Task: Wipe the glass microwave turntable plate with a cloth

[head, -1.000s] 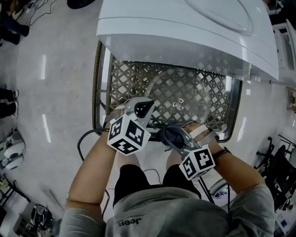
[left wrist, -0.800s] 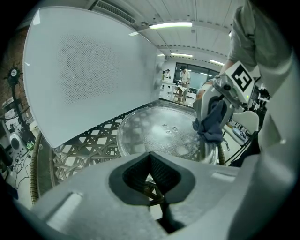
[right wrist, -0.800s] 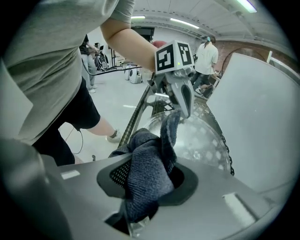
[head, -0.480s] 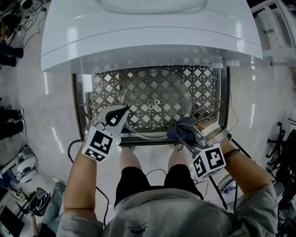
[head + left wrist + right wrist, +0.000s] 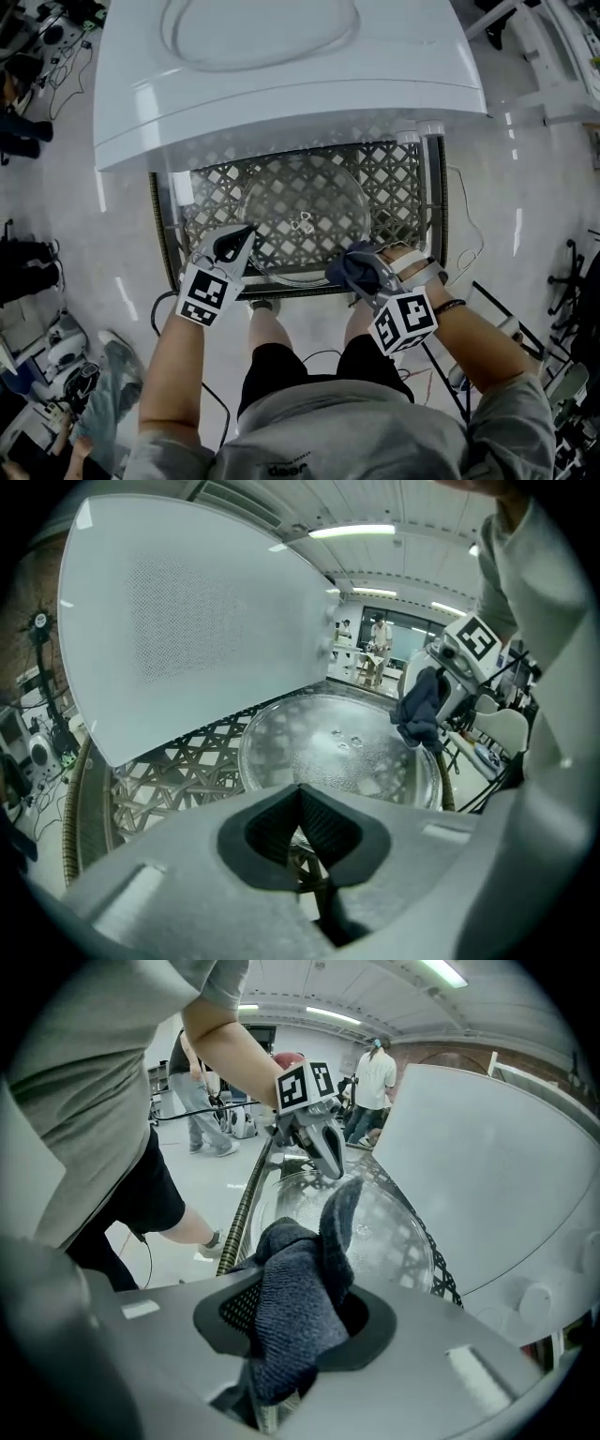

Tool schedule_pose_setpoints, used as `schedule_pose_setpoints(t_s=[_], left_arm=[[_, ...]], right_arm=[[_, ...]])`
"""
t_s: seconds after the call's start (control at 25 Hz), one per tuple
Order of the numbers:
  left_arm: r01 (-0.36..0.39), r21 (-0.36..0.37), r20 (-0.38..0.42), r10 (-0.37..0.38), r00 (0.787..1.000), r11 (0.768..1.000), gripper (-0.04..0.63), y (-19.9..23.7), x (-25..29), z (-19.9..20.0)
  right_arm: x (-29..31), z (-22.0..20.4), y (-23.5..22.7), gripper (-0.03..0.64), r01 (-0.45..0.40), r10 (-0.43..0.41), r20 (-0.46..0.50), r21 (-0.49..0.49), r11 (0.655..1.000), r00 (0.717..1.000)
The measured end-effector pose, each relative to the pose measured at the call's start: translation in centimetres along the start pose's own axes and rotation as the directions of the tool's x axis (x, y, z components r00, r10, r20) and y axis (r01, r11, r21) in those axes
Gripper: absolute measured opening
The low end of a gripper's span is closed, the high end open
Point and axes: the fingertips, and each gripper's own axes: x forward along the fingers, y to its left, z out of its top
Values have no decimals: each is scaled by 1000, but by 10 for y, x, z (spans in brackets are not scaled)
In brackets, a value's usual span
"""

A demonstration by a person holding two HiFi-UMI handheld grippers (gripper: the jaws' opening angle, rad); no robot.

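Note:
The clear glass turntable plate (image 5: 302, 223) lies flat on a woven lattice table (image 5: 403, 187). My left gripper (image 5: 244, 236) is shut with nothing in it, its tip at the plate's near-left rim. In the left gripper view, the pads (image 5: 302, 832) meet just short of the plate (image 5: 337, 747). My right gripper (image 5: 361, 272) is shut on a dark blue cloth (image 5: 349, 265) at the plate's near-right rim. In the right gripper view, the cloth (image 5: 300, 1302) bulges out of the jaws and hides them, with the plate (image 5: 380, 1232) and left gripper (image 5: 323, 1152) beyond.
A large white appliance (image 5: 281, 66) overhangs the table's far side, close above the plate. The table's metal frame (image 5: 164, 234) runs round the lattice. Cables (image 5: 464, 244) lie on the floor to the right. People (image 5: 375, 1082) stand in the background.
The two grippers were close together at the table's front edge; they have moved apart, the left going left to the plate's rim. The cloth stays in the right gripper.

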Motion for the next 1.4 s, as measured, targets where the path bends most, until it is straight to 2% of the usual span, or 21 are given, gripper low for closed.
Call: schedule_pose_setpoints(t_s=[0.24, 0.44, 0.6, 0.72, 0.84, 1.0, 1.12, 1.24, 1.4], left_arm=[[-31, -45, -4, 31, 1000, 999, -2, 4, 12, -3], [-74, -42, -3, 74, 997, 996, -3, 10, 17, -1], [-89, -80, -11, 88, 996, 993, -2, 8, 16, -4], [-55, -124, -15, 54, 998, 991, -2, 4, 13, 2], [-28, -123, 1, 28, 1000, 992, -3, -3, 9, 14], [-23, -160, 82, 36, 996, 987, -3, -10, -12, 50], [-42, -165, 158, 68, 985, 985, -3, -6, -39, 81], [-69, -183, 235, 112, 966, 981, -3, 4, -75, 109], [-107, -195, 329, 168, 929, 975, -3, 14, -129, 138]], right_arm=[[2, 1, -6, 129, 34, -39, 43, 119, 992, 998], [-8, 8, -26, 129, 86, -103, 73, 202, 976, 992], [-29, 13, -46, 130, 135, -171, 88, 317, 939, 981], [-51, 17, -60, 130, 168, -217, 92, 377, 911, 972], [-75, 22, -75, 130, 193, -258, 100, 425, 884, 961], [-109, 30, -93, 130, 226, -302, 100, 458, 860, 948], [-129, 35, -107, 130, 239, -328, 108, 480, 844, 939], [-150, 44, -122, 130, 246, -358, 126, 521, 818, 925], [-181, 54, -134, 130, 252, -398, 152, 563, 787, 905]])
